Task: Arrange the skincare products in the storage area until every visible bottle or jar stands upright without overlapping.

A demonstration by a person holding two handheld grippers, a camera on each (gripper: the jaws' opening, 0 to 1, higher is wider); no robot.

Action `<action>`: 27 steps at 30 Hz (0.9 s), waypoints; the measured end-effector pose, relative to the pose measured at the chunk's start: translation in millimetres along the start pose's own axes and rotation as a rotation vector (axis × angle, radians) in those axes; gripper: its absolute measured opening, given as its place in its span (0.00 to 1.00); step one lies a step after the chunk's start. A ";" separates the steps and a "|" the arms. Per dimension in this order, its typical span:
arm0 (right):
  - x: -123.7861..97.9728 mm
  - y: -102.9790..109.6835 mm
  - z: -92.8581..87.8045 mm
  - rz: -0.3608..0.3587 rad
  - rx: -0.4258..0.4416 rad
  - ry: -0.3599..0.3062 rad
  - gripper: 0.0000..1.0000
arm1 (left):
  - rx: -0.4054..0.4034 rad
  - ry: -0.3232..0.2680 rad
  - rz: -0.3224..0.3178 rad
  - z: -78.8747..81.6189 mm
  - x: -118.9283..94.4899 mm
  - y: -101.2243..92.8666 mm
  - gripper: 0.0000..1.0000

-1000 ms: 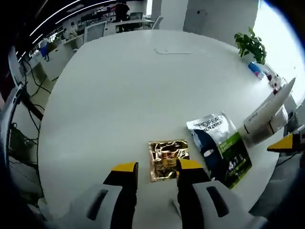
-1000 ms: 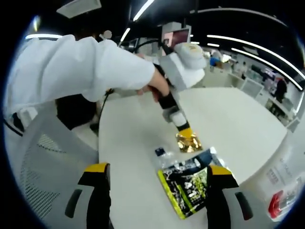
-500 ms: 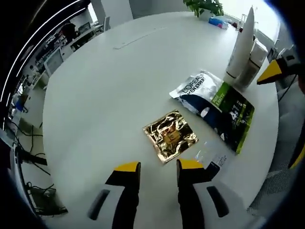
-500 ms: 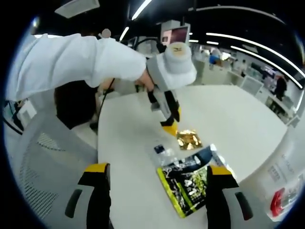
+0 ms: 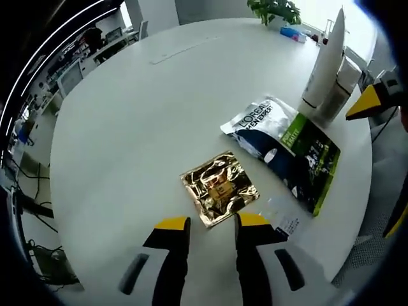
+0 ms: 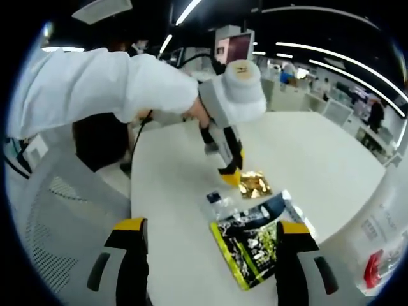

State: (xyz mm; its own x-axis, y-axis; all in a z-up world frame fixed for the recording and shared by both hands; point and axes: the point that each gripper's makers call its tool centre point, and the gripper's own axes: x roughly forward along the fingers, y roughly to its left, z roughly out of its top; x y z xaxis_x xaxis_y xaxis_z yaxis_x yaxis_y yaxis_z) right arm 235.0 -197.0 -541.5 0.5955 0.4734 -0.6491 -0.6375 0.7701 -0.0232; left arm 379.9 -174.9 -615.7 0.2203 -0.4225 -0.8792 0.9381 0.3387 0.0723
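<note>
light: bright, ceiling strip lamps [image 6: 319, 54] | glare: window side, gold sachet [image 5: 218, 188] shiny | edges: strong fisheye bending | focus: mostly sharp

On the round white desk [image 5: 140, 108] lie one gold foil sachet [image 5: 218, 188], one dark-and-green L'Oréal pouch [image 5: 284, 143] and one small clear sachet [image 5: 282, 213], with two white upright containers: one tall tube [image 5: 326, 57], one squat bottle [image 5: 341, 83].

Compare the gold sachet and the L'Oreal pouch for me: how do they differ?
The gold sachet is smaller, square and shiny foil; the L'Oreal pouch is larger, oblong, printed white, dark and green. The sachet lies just ahead of the left gripper; the pouch lies nearer the upright white bottles. Both lie flat on the white table.
</note>
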 end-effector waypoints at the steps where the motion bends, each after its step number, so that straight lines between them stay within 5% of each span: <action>1: 0.1 0.3 -0.4 0.001 0.000 0.002 0.78 | -0.023 0.002 -0.004 -0.3 0.4 -0.9 0.29; 27: 0.0 -0.3 -2.6 -0.002 -0.002 0.014 0.78 | -0.070 -0.011 -0.012 8.6 7.0 -5.0 0.29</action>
State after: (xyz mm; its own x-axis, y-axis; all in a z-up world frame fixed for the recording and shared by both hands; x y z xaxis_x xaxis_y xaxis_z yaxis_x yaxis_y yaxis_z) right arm 233.9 -198.4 -543.5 0.5899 0.4660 -0.6594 -0.6374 0.7701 -0.0260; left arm 379.0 -186.7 -618.2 0.2120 -0.4360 -0.8746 0.9200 0.3908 0.0282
